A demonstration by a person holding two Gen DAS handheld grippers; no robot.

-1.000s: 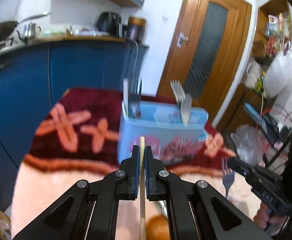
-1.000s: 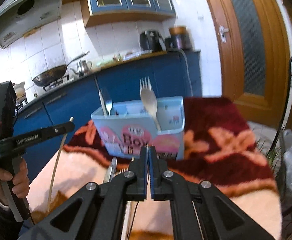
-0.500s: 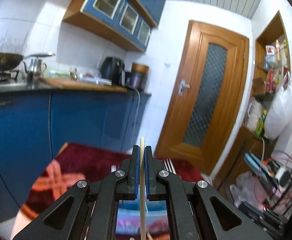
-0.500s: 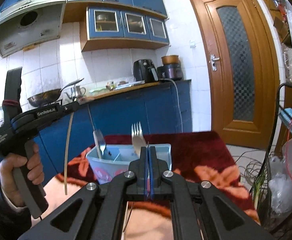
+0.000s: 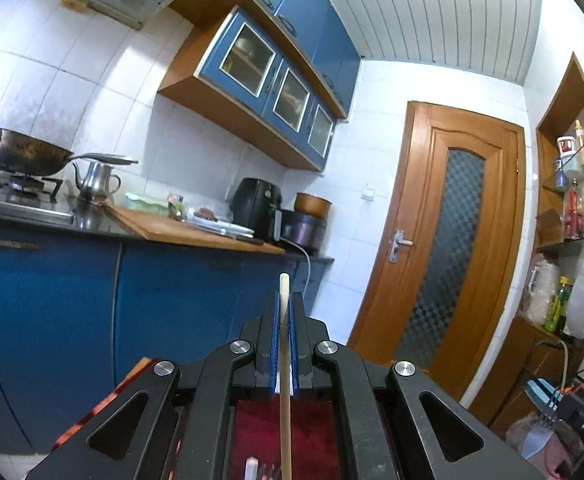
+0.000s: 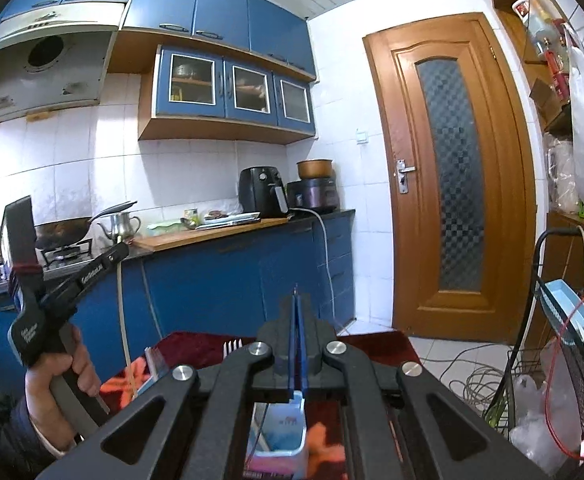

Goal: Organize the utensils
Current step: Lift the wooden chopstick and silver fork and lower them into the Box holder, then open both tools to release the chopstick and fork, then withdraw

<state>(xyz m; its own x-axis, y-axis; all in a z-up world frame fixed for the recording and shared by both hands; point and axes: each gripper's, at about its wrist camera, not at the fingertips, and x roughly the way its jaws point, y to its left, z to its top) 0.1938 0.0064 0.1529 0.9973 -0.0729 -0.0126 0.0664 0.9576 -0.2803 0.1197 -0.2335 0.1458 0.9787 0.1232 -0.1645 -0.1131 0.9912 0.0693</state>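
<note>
My left gripper [image 5: 283, 312] is shut on a wooden chopstick [image 5: 284, 408] that hangs upright through the jaws. From the right wrist view the left gripper [image 6: 120, 250] is raised at the left with the chopstick [image 6: 123, 316] hanging down from it. My right gripper [image 6: 296, 300] is shut on a thin metal utensil handle; only its tip [image 6: 295, 289] shows above the jaws. The light blue utensil box [image 6: 284, 432] sits below my right gripper, mostly hidden, with fork tines [image 6: 232, 346] rising from it.
A dark red patterned cloth [image 6: 375, 350] covers the table under the box. Blue kitchen cabinets [image 6: 228, 276] and a counter with appliances stand behind. A wooden door [image 6: 451, 184] is at the right. A wire rack [image 6: 563, 360] with cables stands at the far right.
Both grippers have lifted and tilted upward. The utensil box has dropped from the middle of both views to the bottom edge. The chopstick stays clamped in the left gripper.
</note>
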